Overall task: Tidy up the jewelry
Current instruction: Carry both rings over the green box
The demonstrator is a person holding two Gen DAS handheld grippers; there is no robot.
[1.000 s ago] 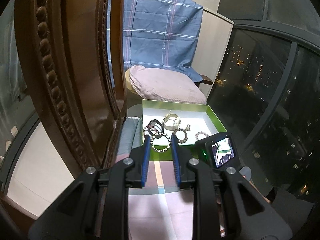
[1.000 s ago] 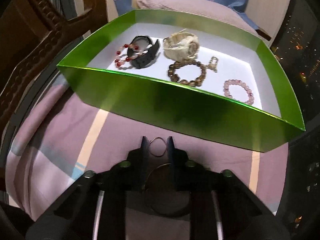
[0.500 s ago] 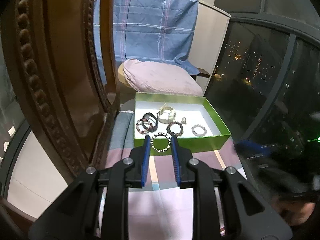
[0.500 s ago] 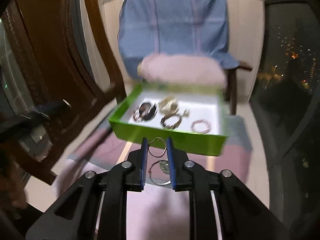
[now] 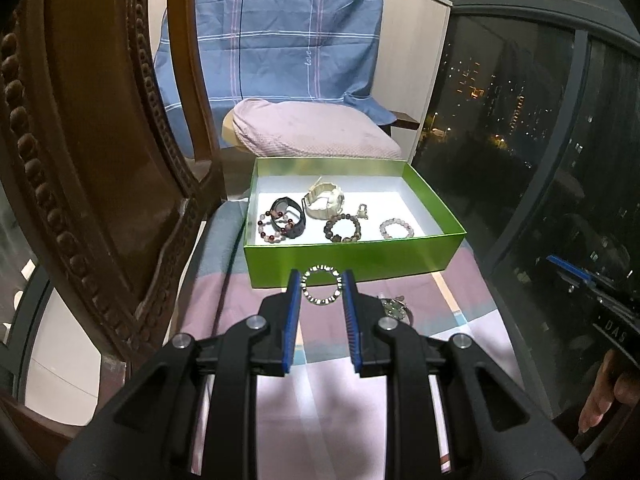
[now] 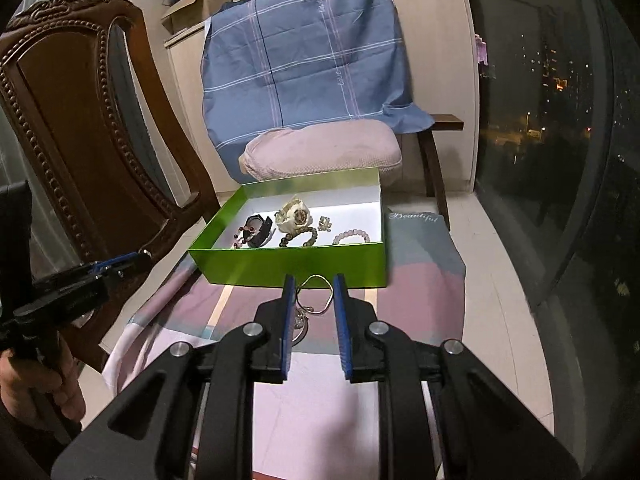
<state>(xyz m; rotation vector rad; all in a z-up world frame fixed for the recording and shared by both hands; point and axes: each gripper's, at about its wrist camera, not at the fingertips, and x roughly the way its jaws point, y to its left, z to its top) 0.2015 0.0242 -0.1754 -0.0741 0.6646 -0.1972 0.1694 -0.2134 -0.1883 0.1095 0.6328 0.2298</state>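
Left gripper (image 5: pixel 321 288) pinches a light, floppy beaded bracelet (image 5: pixel 321 289) across its sides; right gripper (image 6: pixel 314 294) clamps a thin, springy wire bangle (image 6: pixel 316 294), before the green box (image 5: pixel 352 260).

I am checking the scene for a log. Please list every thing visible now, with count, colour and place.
box: 1, green, on the striped cloth
watches: 2, cream and black, in box
bead bracelets: 3, brown, pink, red-white, in box
charm: 1, pale, in box
beaded ring bracelet: 1, black-white, in left tongs
wire bangle: 1, silver, in right tongs
chair: 1, brown, left
pillow: 1, pink, behind box
left tongs: black, blue pads
right tongs: same
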